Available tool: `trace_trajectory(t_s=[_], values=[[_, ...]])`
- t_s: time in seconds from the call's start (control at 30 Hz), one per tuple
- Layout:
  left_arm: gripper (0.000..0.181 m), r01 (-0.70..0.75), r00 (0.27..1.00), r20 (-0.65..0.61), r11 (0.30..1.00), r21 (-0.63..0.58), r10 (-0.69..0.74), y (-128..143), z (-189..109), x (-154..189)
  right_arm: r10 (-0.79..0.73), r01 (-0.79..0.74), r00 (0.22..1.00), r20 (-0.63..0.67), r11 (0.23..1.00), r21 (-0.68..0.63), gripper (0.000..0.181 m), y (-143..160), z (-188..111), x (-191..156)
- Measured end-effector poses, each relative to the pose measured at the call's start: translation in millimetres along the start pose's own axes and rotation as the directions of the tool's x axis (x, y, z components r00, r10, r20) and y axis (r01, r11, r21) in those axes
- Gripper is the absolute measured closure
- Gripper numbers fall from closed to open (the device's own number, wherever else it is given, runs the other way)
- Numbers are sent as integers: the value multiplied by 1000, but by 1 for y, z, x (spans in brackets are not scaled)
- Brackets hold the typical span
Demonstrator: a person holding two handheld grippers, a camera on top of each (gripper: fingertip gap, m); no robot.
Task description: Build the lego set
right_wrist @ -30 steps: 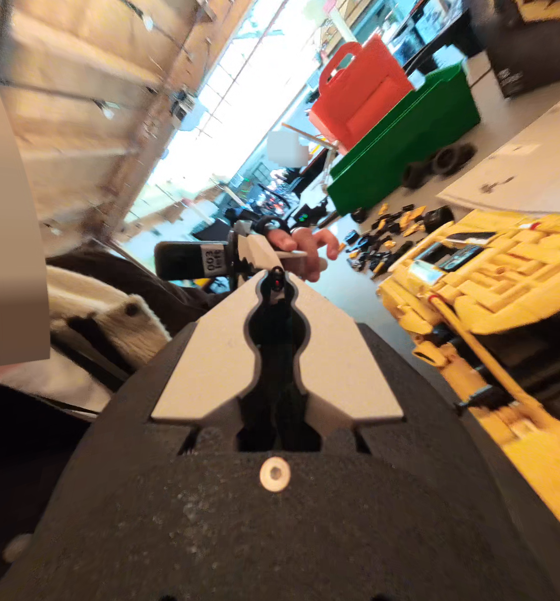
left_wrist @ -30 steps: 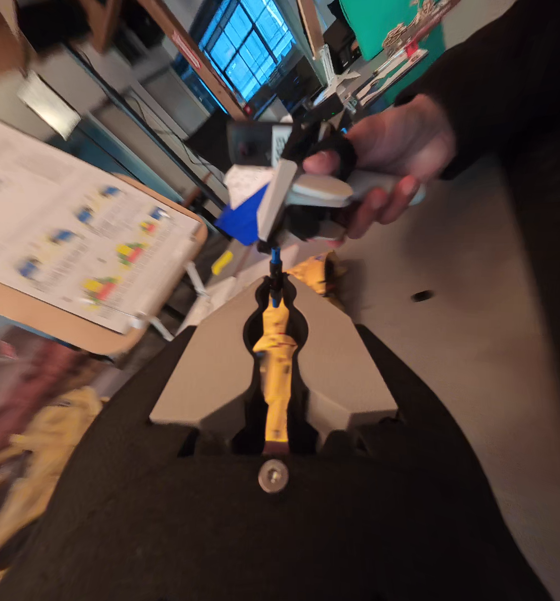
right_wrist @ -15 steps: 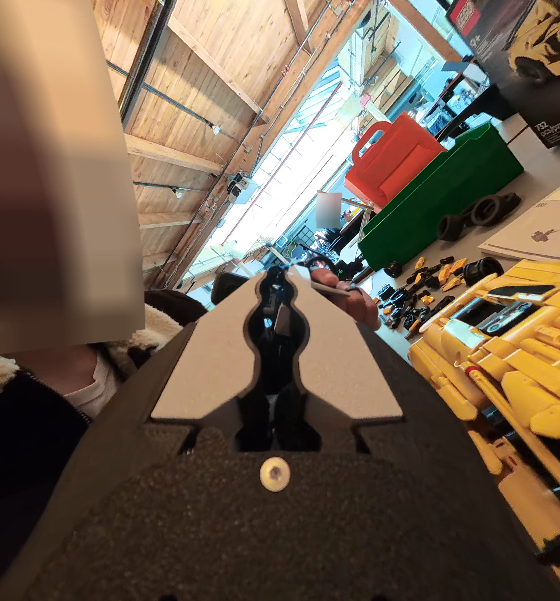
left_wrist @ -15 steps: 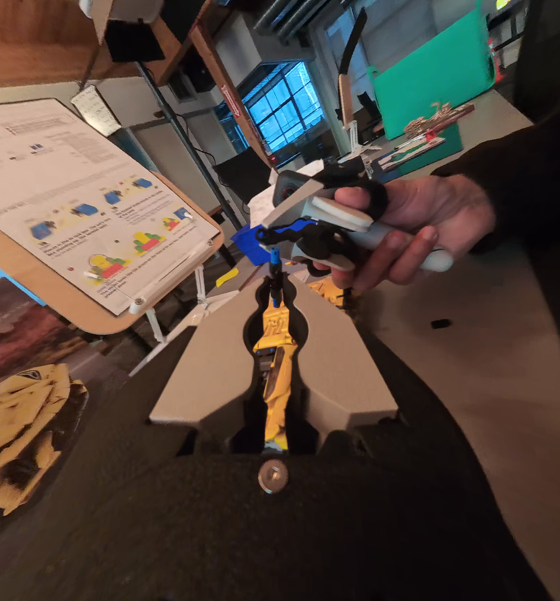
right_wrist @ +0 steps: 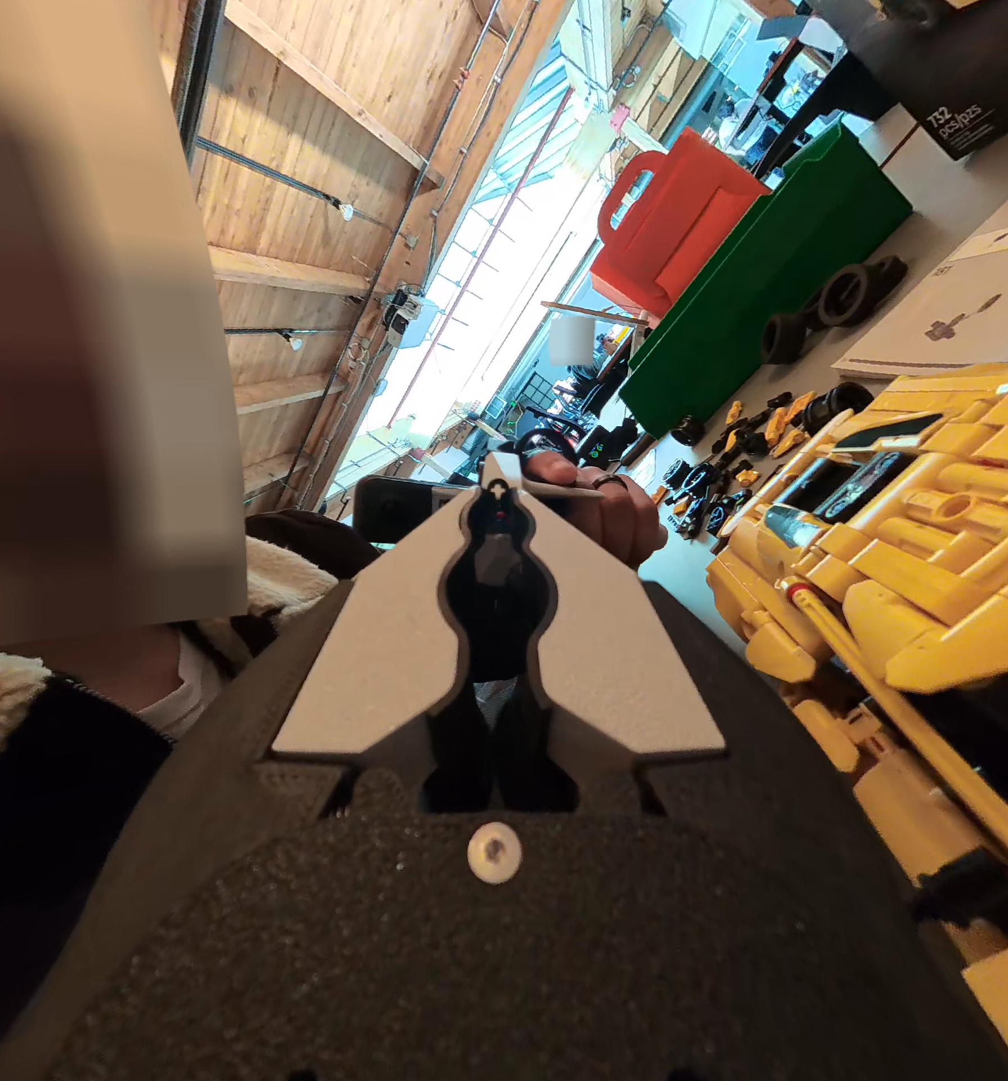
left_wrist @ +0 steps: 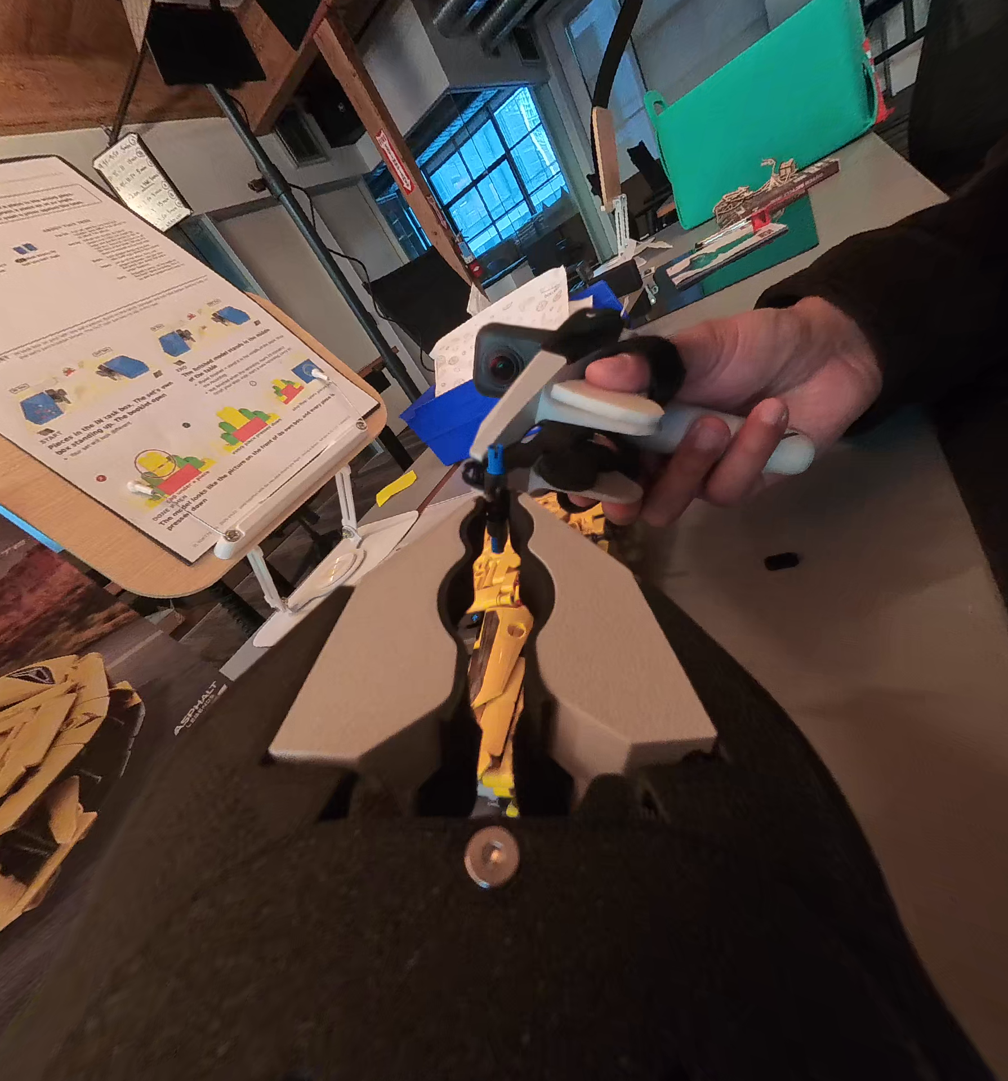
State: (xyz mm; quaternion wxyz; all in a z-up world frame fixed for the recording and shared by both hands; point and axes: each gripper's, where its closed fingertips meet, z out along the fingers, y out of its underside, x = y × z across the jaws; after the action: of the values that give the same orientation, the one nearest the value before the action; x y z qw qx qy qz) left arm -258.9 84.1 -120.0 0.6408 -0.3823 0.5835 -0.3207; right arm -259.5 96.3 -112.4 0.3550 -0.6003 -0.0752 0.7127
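- Left wrist view: instruction board [left_wrist: 139, 374] to the left, table [left_wrist: 841, 672] to the right.
- Left gripper [left_wrist: 497, 515] clamps yellow assembly [left_wrist: 499, 643], lengthwise along the fingers, blue pin [left_wrist: 494, 468] forward.
- Right gripper [right_wrist: 497, 497] pinches a small black piece [right_wrist: 497, 488].

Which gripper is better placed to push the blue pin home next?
Right. The right gripper sits at the blue pin, while the left gripper is shut on the yellow piece, bracing it.
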Motion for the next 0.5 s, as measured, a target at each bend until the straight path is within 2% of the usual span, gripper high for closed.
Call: trace_trajectory(t_s=[0.5], values=[[175,-13,1000,16,1000,-17,13,3,0,-3,51,-51,999,6,998,30,176,1,2,6]])
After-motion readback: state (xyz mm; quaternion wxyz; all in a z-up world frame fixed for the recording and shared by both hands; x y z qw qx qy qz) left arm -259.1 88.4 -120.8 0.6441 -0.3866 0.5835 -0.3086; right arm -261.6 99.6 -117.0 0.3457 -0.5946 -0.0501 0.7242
